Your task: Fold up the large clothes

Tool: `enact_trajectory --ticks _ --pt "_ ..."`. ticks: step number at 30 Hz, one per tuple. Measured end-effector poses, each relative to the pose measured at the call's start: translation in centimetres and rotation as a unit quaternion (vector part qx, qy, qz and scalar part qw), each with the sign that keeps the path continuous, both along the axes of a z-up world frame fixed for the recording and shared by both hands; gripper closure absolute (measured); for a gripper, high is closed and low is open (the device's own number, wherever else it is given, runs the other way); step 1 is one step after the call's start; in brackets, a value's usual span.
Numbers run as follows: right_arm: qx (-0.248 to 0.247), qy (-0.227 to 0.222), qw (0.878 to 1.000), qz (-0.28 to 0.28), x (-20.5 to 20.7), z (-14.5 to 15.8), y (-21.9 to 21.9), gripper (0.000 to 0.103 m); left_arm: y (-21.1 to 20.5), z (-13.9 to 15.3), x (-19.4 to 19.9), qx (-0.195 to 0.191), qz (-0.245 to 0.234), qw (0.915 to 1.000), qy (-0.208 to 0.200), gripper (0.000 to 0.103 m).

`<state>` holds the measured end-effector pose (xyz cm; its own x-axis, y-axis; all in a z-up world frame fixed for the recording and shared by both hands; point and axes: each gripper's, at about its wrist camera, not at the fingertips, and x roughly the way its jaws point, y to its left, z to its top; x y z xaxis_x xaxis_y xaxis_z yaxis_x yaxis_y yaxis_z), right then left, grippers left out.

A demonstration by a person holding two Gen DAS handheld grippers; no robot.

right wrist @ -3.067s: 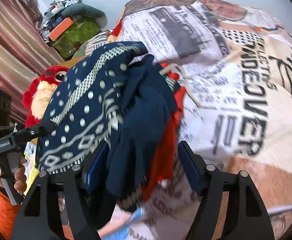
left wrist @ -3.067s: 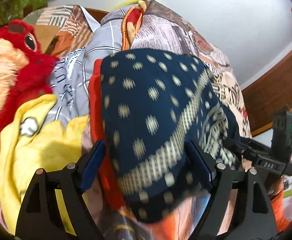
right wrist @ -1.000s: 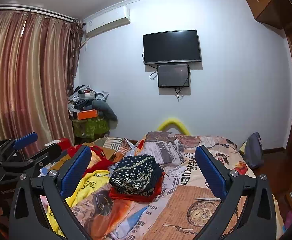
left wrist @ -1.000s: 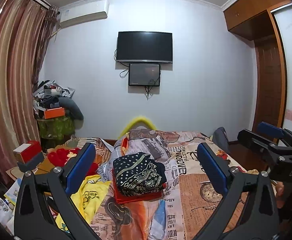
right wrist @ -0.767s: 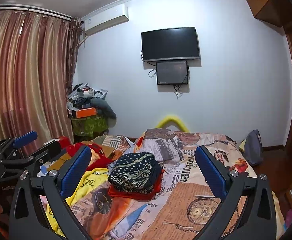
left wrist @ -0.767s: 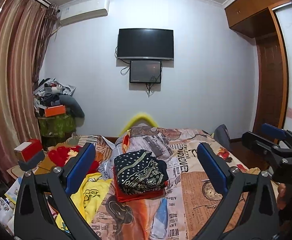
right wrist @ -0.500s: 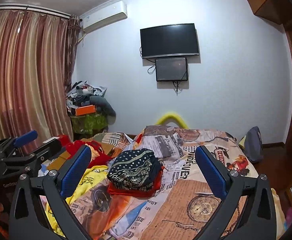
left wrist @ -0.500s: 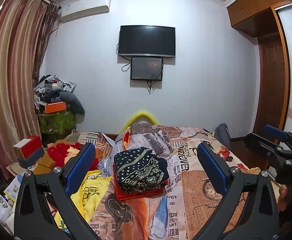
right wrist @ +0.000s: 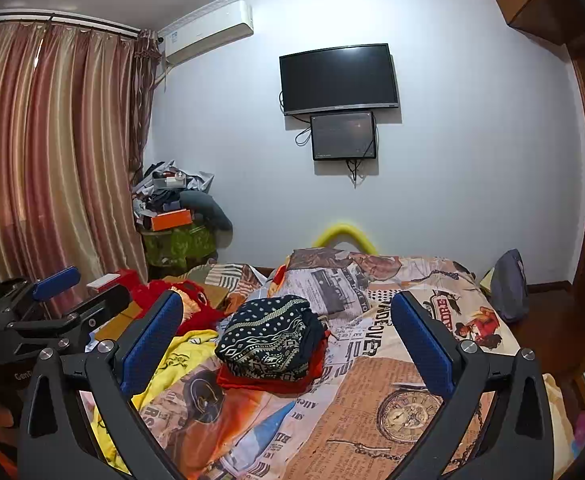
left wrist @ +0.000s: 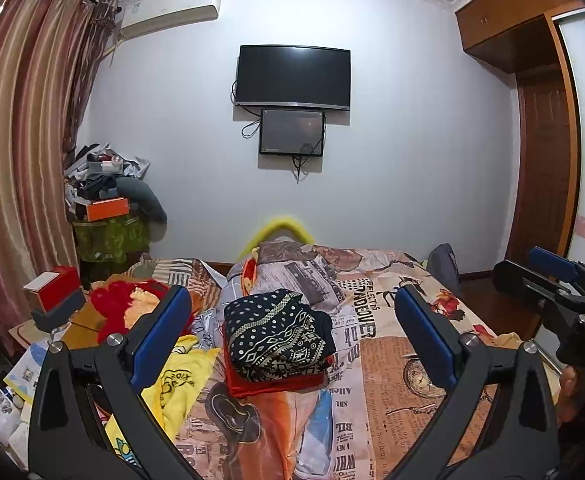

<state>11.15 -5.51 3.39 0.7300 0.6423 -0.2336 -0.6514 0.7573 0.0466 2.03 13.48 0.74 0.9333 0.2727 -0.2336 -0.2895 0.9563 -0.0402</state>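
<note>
Navy patterned garment sits folded on red one mid-bed — fold looks done. Left gripper and right gripper both spread, empty; next likely yellow garment near left edge.

Wall TV w/ small monitor below, striped curtains, red plush toy on bed's left.

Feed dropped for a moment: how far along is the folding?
Done: the navy patterned garment lies folded on a red folded piece. In hand: nothing; left gripper and right gripper are open, clear of it. Left: the yellow garment lies crumpled.
</note>
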Motion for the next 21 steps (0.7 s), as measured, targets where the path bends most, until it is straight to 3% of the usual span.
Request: enact_trajectory --ticks 21 --pt "0.011 -0.002 1.000 -0.009 0.10 0.72 -0.50 0.000 0.23 0.37 0.33 -0.010 -0.028 0.9995 0.011 0.001"
